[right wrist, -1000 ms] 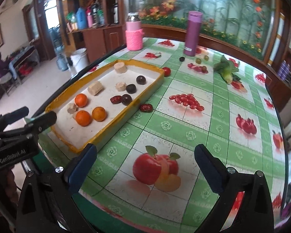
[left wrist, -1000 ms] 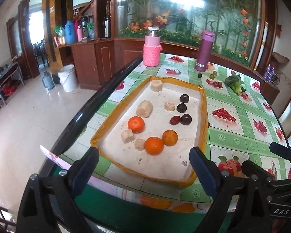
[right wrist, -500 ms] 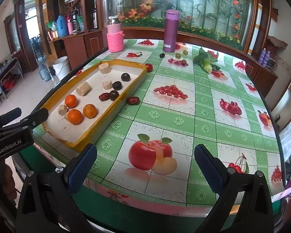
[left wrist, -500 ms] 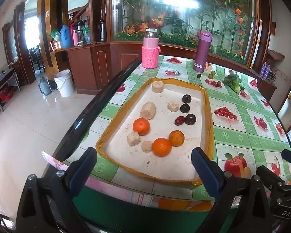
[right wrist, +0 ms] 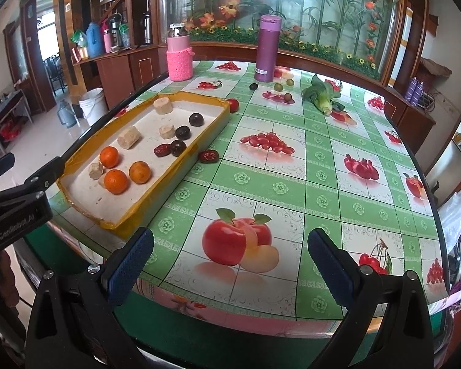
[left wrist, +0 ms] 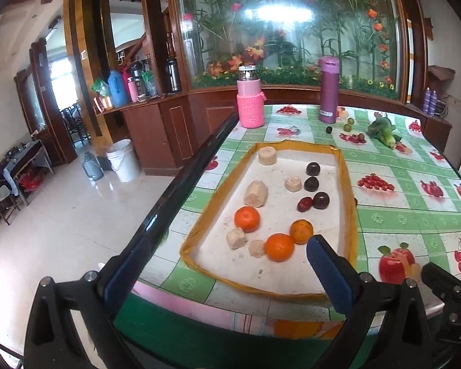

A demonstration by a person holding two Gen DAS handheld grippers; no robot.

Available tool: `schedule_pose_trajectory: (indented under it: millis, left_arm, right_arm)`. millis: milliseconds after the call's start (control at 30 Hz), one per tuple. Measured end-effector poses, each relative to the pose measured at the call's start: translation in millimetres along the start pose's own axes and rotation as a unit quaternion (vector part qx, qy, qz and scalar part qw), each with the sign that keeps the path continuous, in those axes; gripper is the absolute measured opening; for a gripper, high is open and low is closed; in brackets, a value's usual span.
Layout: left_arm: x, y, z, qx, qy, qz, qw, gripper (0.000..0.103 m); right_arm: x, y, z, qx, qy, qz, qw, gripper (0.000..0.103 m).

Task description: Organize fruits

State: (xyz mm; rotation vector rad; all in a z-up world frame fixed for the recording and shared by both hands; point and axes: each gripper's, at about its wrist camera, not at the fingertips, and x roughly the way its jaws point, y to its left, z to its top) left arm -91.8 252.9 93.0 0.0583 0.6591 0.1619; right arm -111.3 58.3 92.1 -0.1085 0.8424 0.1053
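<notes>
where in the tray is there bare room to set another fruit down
Free: the tray's near end, between the front rim and the oranges. Crowded: the middle, where banana pieces, dark plums and a red date sit.

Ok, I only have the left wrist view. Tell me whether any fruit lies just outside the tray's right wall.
Observer: Yes, one red date lies on the tablecloth, close beside the right wall of the tray.
Operator: Now check past the tray's far right corner.
Observer: A round red fruit sits outside the tray, beside that corner.
Operator: Report the right hand-held gripper.
Observer: The right hand-held gripper is open, with nothing between its fingers.
</notes>
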Motion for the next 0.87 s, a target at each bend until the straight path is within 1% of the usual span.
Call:
schedule_pose_trajectory:
  millis: [100, 300, 400, 533, 667, 867]
  left_arm:
    - [-3.0, 1.1, -0.3, -0.002, -0.009, -0.002, 1.0000, 0.103]
    - [-0.3, 3.2, -1.1, -0.010, 0.009, -0.023, 0.9997, 0.103]
    - [-2.7, 1.2, -2.5, -0.006, 0.001, -0.023, 0.9997, 0.103]
    - [-6.9, -1.0, -0.2, -0.009, -0.011, -0.036, 0.9993, 0.103]
    - [-2.9, 0.1, 3.7, -0.022, 0.008, -0.060, 0.9979, 0.103]
    - [0.6, -4.8, 3.8, -0.013, 0.020, -0.061, 0.9979, 0.103]
  right_arm:
    - [-0.4, 2.9, 1.1, -0.003, -0.002, -0.001, 1.000, 0.101]
    - [0.4, 4.1, 2.8, -0.005, -0.001, 0.000, 1.000, 0.101]
    - [0.2, 3.9, 2.8, -0.004, -0.003, -0.002, 1.000, 0.101]
    - [0.8, 3.3, 2.8, -0.003, -0.002, -0.001, 1.000, 0.101]
    - [1.8, 1.3, 3.6, 0.001, -0.002, 0.000, 1.000, 0.101]
    - [2.2, -1.1, 4.8, 0.001, -0.002, -0.002, 1.000, 0.101]
